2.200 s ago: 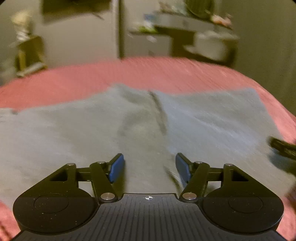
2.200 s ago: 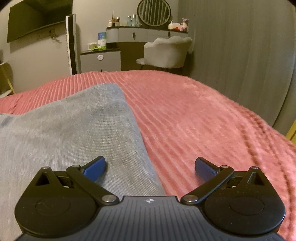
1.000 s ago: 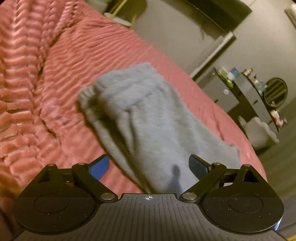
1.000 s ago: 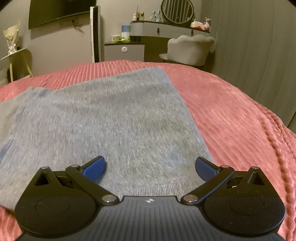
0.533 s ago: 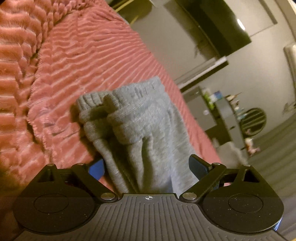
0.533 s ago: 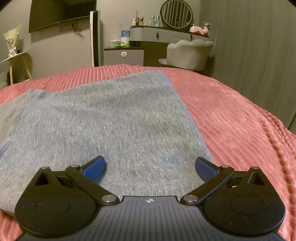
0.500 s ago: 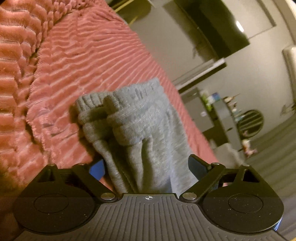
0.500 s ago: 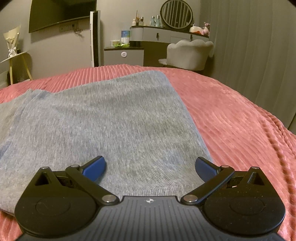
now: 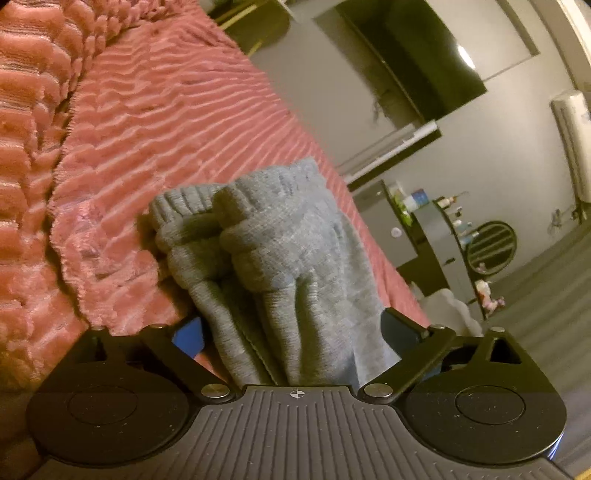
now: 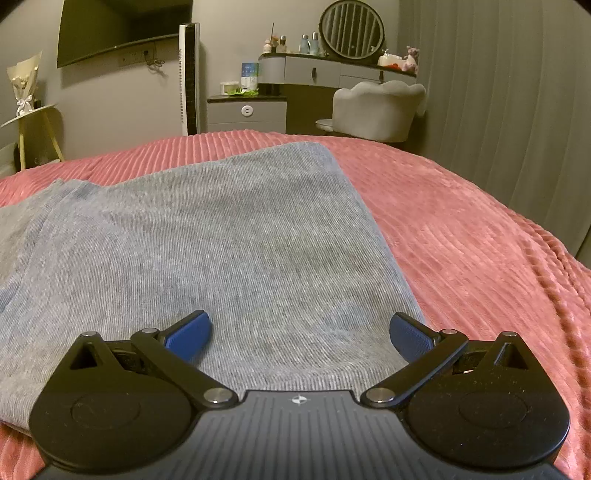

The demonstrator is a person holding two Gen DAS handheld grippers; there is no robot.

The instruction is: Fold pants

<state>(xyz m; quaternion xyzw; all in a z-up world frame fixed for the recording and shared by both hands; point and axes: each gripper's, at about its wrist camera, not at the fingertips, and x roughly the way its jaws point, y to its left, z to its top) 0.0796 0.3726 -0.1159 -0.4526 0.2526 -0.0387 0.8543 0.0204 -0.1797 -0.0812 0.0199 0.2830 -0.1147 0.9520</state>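
Note:
Grey knit pants (image 10: 207, 236) lie flat on a pink ribbed bedspread (image 10: 461, 236). In the left wrist view the pants' ribbed cuffs (image 9: 258, 236) are bunched and run down between the fingers. My left gripper (image 9: 291, 332) is open, with the cuff end lying between its jaws, the view tilted. My right gripper (image 10: 299, 336) is open just above the near hem of the pants, its right fingertip (image 10: 406, 332) near the hem's right corner.
The bedspread (image 9: 122, 140) is rumpled into thick folds left of the cuffs. Beyond the bed stand a grey nightstand (image 10: 246, 110), a dresser with a round mirror (image 10: 351, 29), a grey chair (image 10: 376, 107), and a small side table (image 10: 33, 118).
The left gripper has swung from over the flat pants to the cuff end, and moved closer, so the cuffs now lie between its fingers. The right gripper shifted left over the hem, then held still.

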